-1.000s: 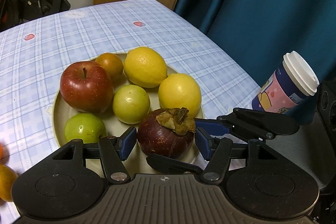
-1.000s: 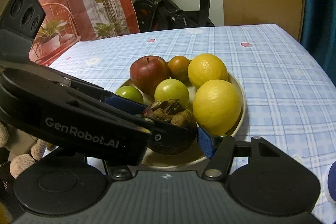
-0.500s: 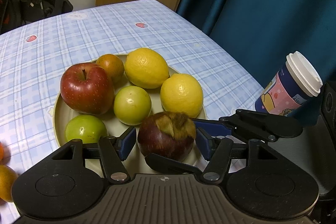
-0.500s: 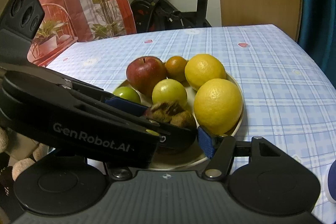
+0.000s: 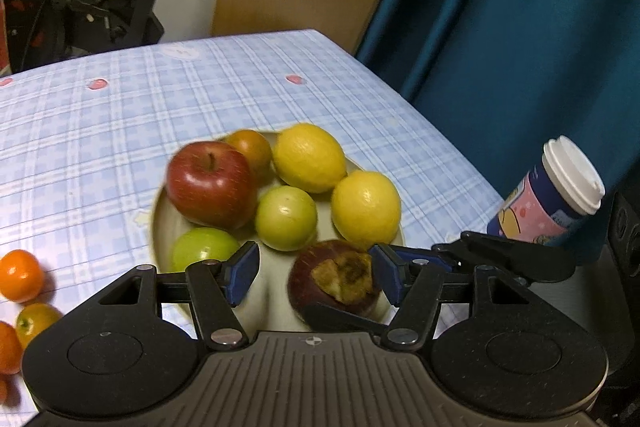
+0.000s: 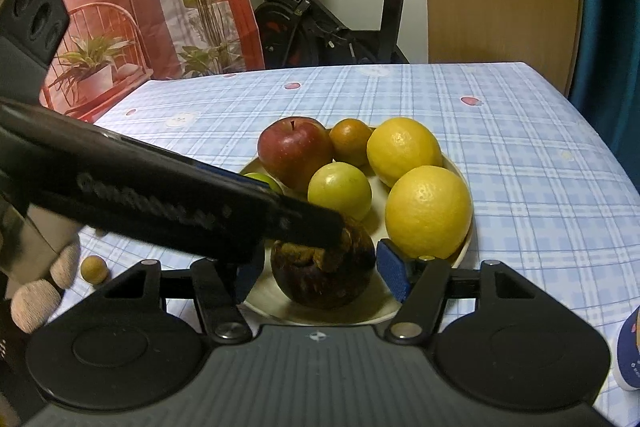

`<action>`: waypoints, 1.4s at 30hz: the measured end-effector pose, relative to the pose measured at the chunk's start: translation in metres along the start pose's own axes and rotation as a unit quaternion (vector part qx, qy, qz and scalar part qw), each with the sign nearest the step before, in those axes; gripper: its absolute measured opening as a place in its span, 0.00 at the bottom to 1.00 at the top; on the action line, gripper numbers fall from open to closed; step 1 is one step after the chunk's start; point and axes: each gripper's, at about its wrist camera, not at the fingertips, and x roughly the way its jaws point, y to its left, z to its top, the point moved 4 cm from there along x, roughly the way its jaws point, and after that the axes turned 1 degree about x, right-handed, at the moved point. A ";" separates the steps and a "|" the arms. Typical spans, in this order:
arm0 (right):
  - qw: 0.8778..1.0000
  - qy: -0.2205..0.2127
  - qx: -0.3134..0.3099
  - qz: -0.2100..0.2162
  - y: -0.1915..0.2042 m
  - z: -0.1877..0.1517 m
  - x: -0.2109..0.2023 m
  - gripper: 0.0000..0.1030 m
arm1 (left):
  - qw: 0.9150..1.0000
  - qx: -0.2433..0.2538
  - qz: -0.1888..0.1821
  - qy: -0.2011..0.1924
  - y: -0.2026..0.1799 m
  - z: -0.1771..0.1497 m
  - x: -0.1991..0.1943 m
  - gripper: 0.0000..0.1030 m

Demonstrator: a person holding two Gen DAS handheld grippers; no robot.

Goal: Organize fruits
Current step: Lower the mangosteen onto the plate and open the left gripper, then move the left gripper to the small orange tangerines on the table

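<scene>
Mangosteen (image 6: 324,275) on plate (image 6: 280,301) near edge, btwn both grippers' pads. Left gripper (image 5: 314,277) jaws released; right gripper (image 6: 320,277) grip can't tell.

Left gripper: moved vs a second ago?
Yes. In the left gripper's own view the plate has slid right, and the mangosteen is now off-centre toward the right finger, so the gripper shifted left relative to the plate.
</scene>
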 end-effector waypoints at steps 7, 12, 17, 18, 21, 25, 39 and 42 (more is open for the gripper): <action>1.000 -0.003 -0.008 -0.007 0.005 0.002 -0.001 0.64 | 0.999 -0.023 0.008 -0.021 0.014 0.001 -0.022 0.63; 1.000 -0.001 -0.012 -0.013 0.007 0.003 0.000 0.64 | 0.999 -0.030 0.017 -0.032 0.023 0.001 -0.035 0.63; 1.000 -0.009 -0.020 -0.015 0.014 0.005 -0.002 0.64 | 0.997 -0.038 0.048 -0.044 0.039 -0.001 -0.053 0.63; 1.000 -0.012 -0.022 -0.015 0.016 0.006 -0.003 0.64 | 0.997 -0.041 0.054 -0.047 0.043 -0.002 -0.057 0.63; 0.999 -0.024 -0.031 -0.015 0.025 0.011 -0.005 0.64 | 0.994 -0.049 0.077 -0.058 0.054 -0.006 -0.071 0.63; 0.998 -0.037 -0.040 -0.012 0.036 0.016 -0.007 0.63 | 0.989 -0.060 0.109 -0.074 0.068 -0.012 -0.089 0.63; 0.995 -0.059 -0.074 0.020 0.088 0.032 -0.002 0.63 | 0.968 -0.092 0.194 -0.127 0.103 -0.035 -0.144 0.64; 0.994 -0.063 -0.084 0.031 0.102 0.036 0.003 0.63 | 0.966 -0.085 0.209 -0.129 0.103 -0.038 -0.147 0.64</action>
